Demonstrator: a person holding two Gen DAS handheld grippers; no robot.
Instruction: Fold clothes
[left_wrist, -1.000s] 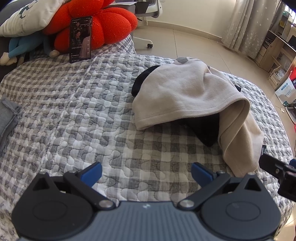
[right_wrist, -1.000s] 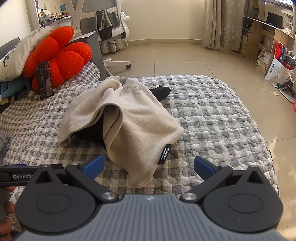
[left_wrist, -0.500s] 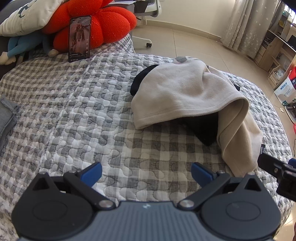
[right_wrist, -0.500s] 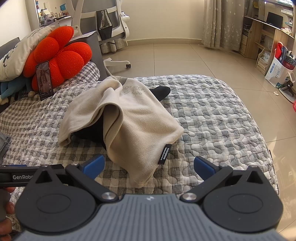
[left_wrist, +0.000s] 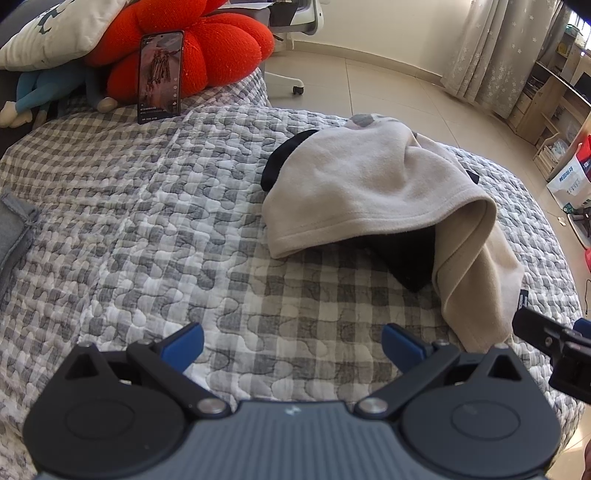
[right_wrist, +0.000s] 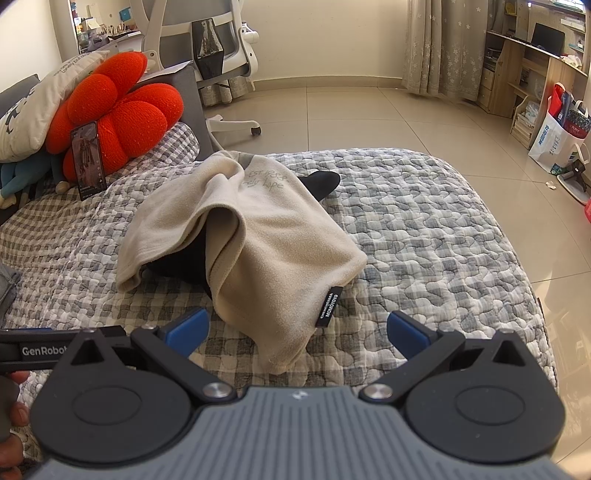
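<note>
Right wrist view: beige fleece garment lies crumpled at 12 o'clock on the quilt; soft, light, floppy. Take its near hem. Right gripper and left gripper are spread, empty.

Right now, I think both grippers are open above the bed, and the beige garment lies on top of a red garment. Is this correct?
One detail is wrong. The garment under the beige garment is black, not red, as the left wrist view shows. The rest holds: the left gripper and right gripper are both open above the bed.
</note>
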